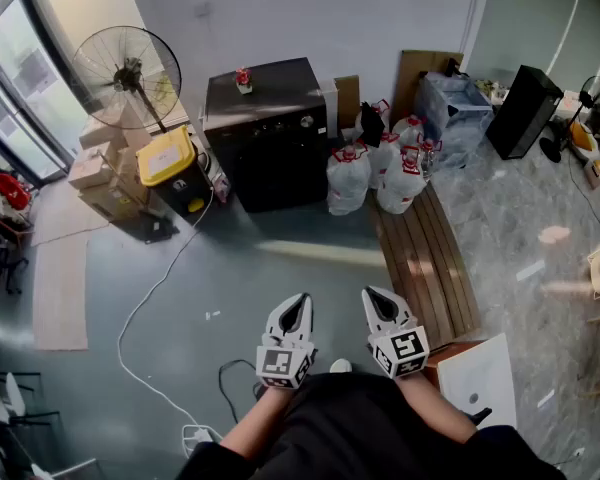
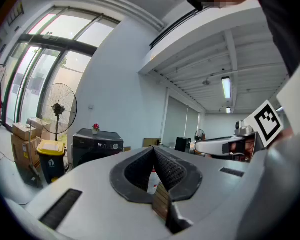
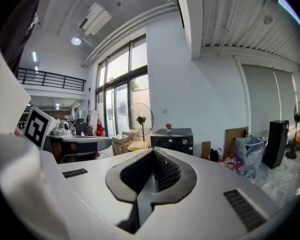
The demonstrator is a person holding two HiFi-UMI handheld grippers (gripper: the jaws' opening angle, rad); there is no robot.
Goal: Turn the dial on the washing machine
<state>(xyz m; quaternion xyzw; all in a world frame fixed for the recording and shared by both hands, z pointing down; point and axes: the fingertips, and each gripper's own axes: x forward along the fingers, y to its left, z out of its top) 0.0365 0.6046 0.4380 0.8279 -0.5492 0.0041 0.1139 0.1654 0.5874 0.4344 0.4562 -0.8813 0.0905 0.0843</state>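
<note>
A black washing machine stands against the far wall, with its small round dial on the right of the top panel. The machine shows far off in the left gripper view and in the right gripper view, where the dial is a pale dot. Both grippers are held close to the person's body, well short of the machine. The left gripper is shut and holds nothing. Beside it, the right gripper is likewise shut and holds nothing.
A small red flower pot sits on the machine. Left of the machine are a standing fan, a yellow-lidded bin and cardboard boxes. White bags and wooden planks lie to its right. A white cable crosses the floor.
</note>
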